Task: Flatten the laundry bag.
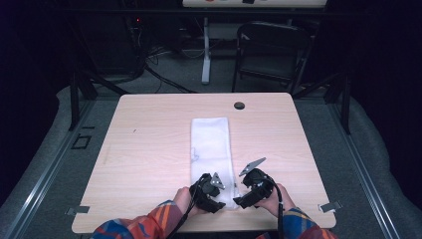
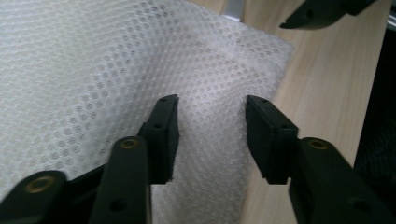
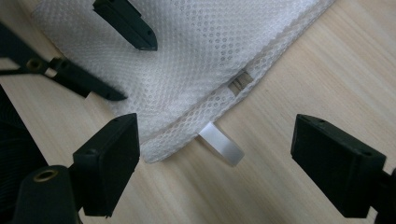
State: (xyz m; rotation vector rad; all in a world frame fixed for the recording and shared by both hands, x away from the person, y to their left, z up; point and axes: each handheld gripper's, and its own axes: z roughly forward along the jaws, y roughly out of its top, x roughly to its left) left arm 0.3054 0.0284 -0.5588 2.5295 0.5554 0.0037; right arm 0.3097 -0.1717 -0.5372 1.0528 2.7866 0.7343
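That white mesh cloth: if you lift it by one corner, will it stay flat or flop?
Probably flop: the cloth is thin open mesh, already rumpled near the left gripper. It looks light, and its weave should resist slipping from the jaws.

Place: a lab or recording studio
Desk: pale wooden desk (image 1: 149, 149) with a cable grommet (image 1: 239, 105), alone at frame centre
Surround: black curtains (image 1: 30, 74) at left and right
Floor: grey carpet (image 1: 45, 199), loose cables (image 1: 159, 74) at upper left
Seating: black folding chair (image 1: 271, 52) at upper right
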